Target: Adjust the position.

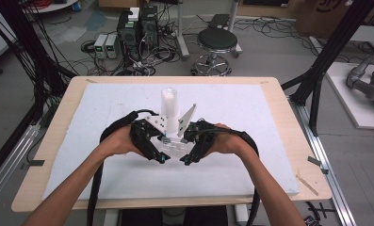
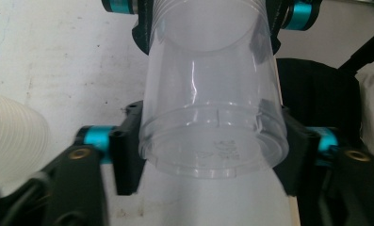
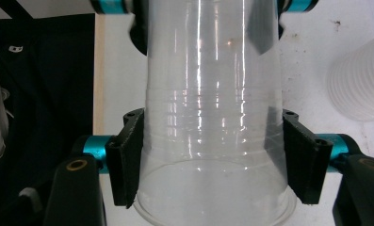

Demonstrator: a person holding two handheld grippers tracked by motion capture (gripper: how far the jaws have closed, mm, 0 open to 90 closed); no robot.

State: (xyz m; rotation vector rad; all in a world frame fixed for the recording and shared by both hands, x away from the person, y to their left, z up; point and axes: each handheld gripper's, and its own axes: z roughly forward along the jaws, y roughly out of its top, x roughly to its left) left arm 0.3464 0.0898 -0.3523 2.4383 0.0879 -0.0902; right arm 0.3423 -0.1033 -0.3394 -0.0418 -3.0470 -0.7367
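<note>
A clear plastic cup (image 1: 175, 145) lies on its side just above the white foam sheet, held between both grippers. My left gripper (image 1: 156, 149) is shut on its base end: in the left gripper view the jaws press both sides of the cup (image 2: 213, 117) near its embossed bottom. My right gripper (image 1: 192, 150) is shut on the rim end, and the right gripper view has the cup (image 3: 213, 117) with its open mouth nearest the camera, one jaw on each side. A stack of ribbed white cups (image 1: 169, 109) stands upright just behind the grippers.
A white foam sheet (image 1: 250, 122) covers most of the wooden table (image 1: 288, 117). The white cup stack (image 2: 12, 136) (image 3: 359, 84) stands close beside the held cup. Beyond the table are a stool (image 1: 216, 44), computer boxes (image 1: 137, 30), floor cables and black frame posts (image 1: 316, 84).
</note>
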